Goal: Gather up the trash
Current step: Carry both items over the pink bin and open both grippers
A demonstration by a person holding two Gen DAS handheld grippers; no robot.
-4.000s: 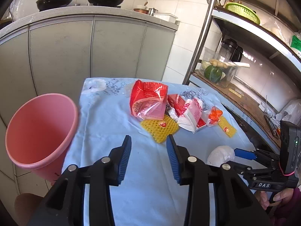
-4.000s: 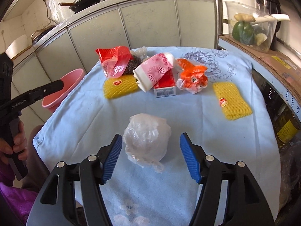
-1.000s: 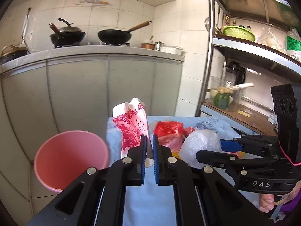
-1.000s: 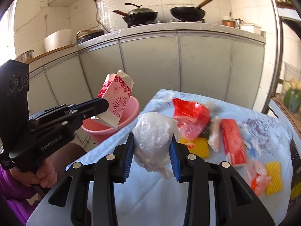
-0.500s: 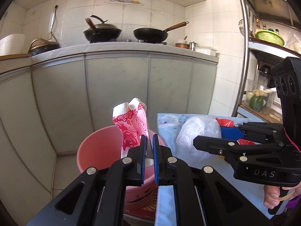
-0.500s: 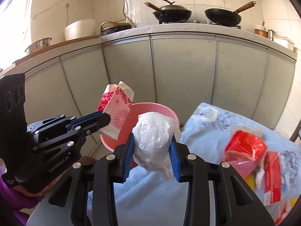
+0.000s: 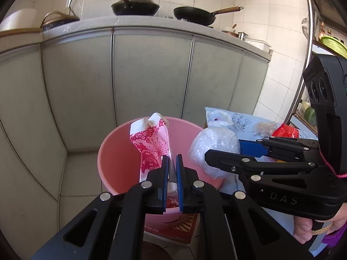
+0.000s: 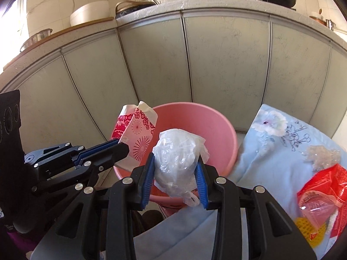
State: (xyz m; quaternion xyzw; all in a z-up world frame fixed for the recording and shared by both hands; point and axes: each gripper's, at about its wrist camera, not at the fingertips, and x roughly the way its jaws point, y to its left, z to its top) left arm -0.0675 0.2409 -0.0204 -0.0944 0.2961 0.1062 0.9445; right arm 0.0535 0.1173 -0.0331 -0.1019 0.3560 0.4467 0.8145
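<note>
Above the pink bin (image 7: 112, 164), the left gripper (image 7: 171, 179) pinches the pink patterned wrapper (image 7: 151, 145) and the right gripper (image 8: 176, 179) clasps the crumpled plastic bag (image 8: 177, 162); both should release only once well inside the bin's rim.

A carton (image 7: 151, 143) and a bag (image 8: 177, 158) are held above the bucket (image 8: 216, 125), left of the table (image 8: 277, 147).

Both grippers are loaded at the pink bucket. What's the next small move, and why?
Probably open the left gripper: its pink-and-white paper carton hangs over the pink bucket mouth. The right gripper, clamping the clear plastic bag, sits at the near rim, so it follows.
</note>
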